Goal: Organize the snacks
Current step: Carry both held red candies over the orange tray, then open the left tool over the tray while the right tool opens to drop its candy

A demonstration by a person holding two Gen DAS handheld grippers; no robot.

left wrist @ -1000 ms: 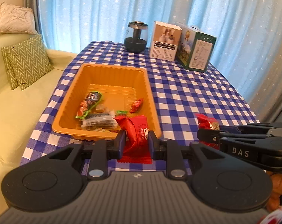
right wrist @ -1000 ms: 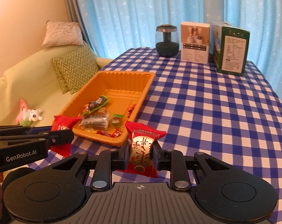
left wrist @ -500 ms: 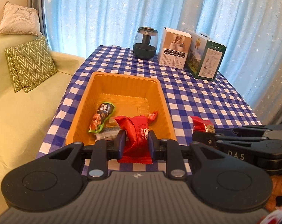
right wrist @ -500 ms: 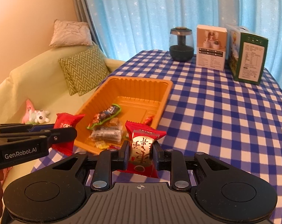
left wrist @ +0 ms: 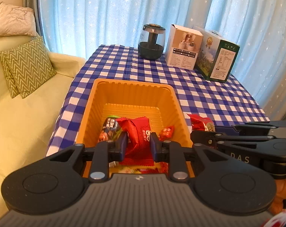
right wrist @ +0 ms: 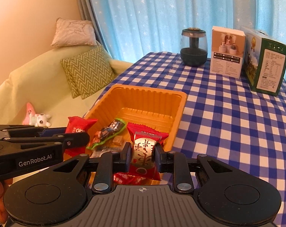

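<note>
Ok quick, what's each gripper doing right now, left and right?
Left gripper: closed on a plain red foil snack packet, over the orange plastic tray.
Right gripper: closed on a red snack packet with a cream label.

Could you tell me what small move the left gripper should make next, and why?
Probably open the left gripper: it is shut on a red snack packet held over the orange tray, above the snacks lying there, so releasing should drop it in.

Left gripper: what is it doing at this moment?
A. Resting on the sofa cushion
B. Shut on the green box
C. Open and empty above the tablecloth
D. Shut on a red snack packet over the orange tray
D: the left gripper pinches the red snack packet between its fingers, above the orange tray.
</note>
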